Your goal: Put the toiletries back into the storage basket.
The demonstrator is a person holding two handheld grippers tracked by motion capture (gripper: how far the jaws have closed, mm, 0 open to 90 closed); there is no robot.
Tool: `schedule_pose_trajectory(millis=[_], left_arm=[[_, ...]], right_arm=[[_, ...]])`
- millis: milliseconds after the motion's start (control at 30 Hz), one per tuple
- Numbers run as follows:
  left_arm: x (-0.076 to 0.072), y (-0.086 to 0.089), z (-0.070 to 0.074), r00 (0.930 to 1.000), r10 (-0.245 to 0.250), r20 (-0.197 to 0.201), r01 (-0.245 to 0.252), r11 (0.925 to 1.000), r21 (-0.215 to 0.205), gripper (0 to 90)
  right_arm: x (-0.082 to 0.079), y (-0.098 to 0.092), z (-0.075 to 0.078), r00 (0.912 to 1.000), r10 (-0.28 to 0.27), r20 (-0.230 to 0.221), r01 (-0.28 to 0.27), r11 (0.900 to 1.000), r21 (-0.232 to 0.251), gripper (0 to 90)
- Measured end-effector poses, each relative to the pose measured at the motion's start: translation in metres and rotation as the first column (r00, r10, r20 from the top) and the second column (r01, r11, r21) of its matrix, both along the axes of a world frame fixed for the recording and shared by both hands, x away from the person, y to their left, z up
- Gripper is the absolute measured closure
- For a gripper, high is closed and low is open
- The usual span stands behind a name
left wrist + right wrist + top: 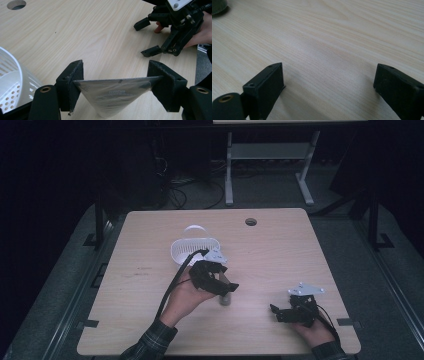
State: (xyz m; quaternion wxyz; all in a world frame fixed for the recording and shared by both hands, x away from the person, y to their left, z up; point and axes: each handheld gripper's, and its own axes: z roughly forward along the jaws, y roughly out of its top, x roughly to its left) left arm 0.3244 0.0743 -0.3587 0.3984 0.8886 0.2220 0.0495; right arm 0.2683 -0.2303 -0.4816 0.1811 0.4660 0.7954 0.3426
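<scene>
My left gripper point(226, 289) is shut on the flat crimped end of a grey squeeze tube point(113, 96), which hangs down toward the wooden table point(280, 255). From above, the tube point(226, 299) shows as a small grey cylinder just under the jaws, near the table's middle. A white perforated basket point(195, 247) with a handle stands right behind the left gripper, and its wall point(15, 87) is close at the left in the left gripper view. My right gripper point(278, 313) rests low near the front right, open with nothing between its jaws point(329, 85). It also appears in the left gripper view point(144, 39).
A round cable hole point(251, 222) sits near the table's far edge. A dark rounded object point(218, 6) shows at the top left corner of the right gripper view. Beyond the table stand a desk frame point(270, 155) and cables on the floor.
</scene>
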Motion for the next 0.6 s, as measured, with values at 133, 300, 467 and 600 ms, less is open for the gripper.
schedule_pose_trajectory(millis=[133, 300, 467, 600], left_arm=[[0.002, 0.003, 0.005, 1.0, 0.0, 0.004, 0.0, 1.0, 0.003, 29.5], [0.002, 0.006, 0.011, 1.0, -0.005, 0.007, 0.005, 1.0, -0.004, 29.5], [0.002, 0.01, 0.017, 0.9998, -0.009, 0.015, 0.009, 1.0, 0.001, 29.5], [0.002, 0.013, 0.024, 0.9998, -0.005, 0.017, 0.005, 0.9998, -0.021, 29.5]], right_arm=[[0.0, 0.0, 0.0, 1.0, 0.001, 0.001, -0.001, 1.0, -0.001, 8.6], [0.0, 0.0, 0.0, 1.0, 0.001, 0.001, -0.001, 1.0, -0.001, 8.6], [0.0, 0.0, 0.0, 1.0, 0.001, 0.001, -0.001, 1.0, -0.001, 8.6], [0.0, 0.0, 0.0, 1.0, -0.001, 0.001, 0.001, 1.0, -0.002, 8.6]])
